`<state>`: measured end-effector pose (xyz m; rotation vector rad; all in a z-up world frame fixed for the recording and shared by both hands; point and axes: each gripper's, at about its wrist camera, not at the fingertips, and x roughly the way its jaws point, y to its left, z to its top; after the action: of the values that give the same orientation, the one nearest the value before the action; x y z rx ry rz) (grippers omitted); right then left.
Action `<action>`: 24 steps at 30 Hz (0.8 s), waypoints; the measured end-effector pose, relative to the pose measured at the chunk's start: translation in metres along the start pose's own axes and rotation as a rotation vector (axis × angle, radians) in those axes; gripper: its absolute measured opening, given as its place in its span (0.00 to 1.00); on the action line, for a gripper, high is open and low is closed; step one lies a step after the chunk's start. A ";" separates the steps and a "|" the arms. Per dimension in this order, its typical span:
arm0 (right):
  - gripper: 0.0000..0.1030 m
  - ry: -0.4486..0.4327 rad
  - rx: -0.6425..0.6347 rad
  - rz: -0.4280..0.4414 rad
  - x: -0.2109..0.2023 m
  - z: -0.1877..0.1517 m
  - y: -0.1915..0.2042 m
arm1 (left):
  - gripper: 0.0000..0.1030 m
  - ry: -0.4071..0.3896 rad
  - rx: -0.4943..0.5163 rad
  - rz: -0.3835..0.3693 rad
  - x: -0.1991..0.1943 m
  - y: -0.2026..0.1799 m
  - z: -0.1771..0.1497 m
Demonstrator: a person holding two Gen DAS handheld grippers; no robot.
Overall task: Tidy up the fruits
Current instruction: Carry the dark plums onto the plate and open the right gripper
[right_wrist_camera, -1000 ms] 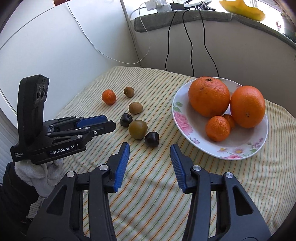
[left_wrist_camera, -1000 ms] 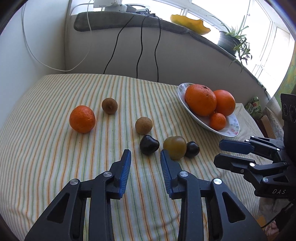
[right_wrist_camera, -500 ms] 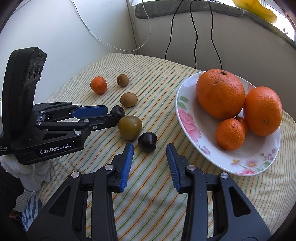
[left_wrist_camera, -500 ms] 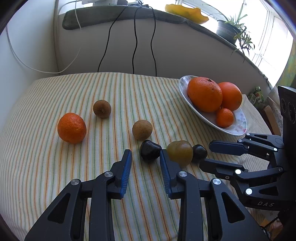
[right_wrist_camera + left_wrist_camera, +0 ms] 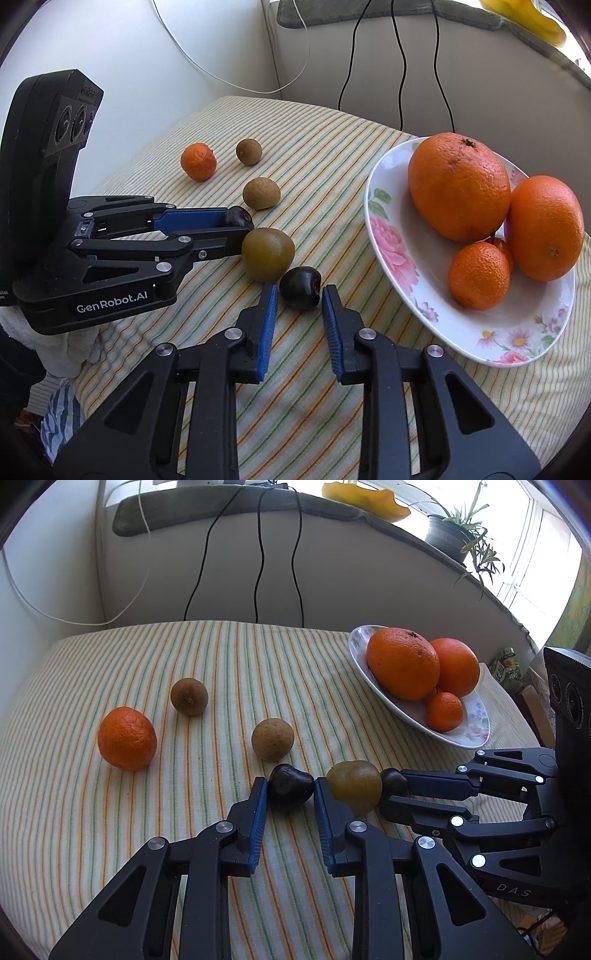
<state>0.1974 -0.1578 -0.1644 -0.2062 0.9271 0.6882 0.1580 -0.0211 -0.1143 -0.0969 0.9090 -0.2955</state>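
Both grippers' jaws have just closed, each (earlier clear) now clamping 1 dark fruit: left gripper (image 5: 290,788), right gripper (image 5: 298,291).

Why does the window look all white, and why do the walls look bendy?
Left wrist view: sunlight through the window washes it out to white behind the potted plant. Right wrist view: glare whitens the top right corner. Both views: the fisheye lens curves the wall and ledge; the fruit stays sharp.

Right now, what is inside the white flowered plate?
The white flowered plate holds two large oranges, a small mandarin, and another small orange fruit wedged behind them, mostly hidden.
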 end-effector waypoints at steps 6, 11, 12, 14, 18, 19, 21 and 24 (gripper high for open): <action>0.22 -0.008 0.003 -0.002 -0.004 0.000 0.000 | 0.22 -0.008 -0.009 -0.001 -0.002 0.000 -0.001; 0.22 -0.038 0.022 0.016 -0.019 -0.003 0.000 | 0.22 -0.028 -0.027 -0.018 -0.010 0.002 0.000; 0.22 -0.048 0.026 0.018 -0.025 -0.006 -0.001 | 0.22 -0.032 -0.028 -0.021 -0.012 0.001 0.000; 0.22 -0.067 0.037 0.022 -0.034 -0.009 -0.001 | 0.22 -0.040 -0.029 -0.031 -0.016 -0.002 0.000; 0.22 -0.103 0.065 0.018 -0.054 -0.016 -0.009 | 0.22 -0.059 -0.038 -0.066 -0.025 -0.008 0.001; 0.22 -0.112 0.072 0.015 -0.059 -0.019 -0.013 | 0.22 -0.064 -0.038 -0.072 -0.026 -0.010 0.002; 0.22 -0.129 0.093 0.012 -0.069 -0.022 -0.021 | 0.22 -0.070 -0.034 -0.086 -0.029 -0.015 0.004; 0.22 -0.152 0.120 -0.003 -0.082 -0.027 -0.033 | 0.22 -0.079 -0.022 -0.099 -0.033 -0.025 0.006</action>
<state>0.1671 -0.2323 -0.1199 -0.0478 0.8188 0.6341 0.1389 -0.0353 -0.0802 -0.1736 0.8302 -0.3715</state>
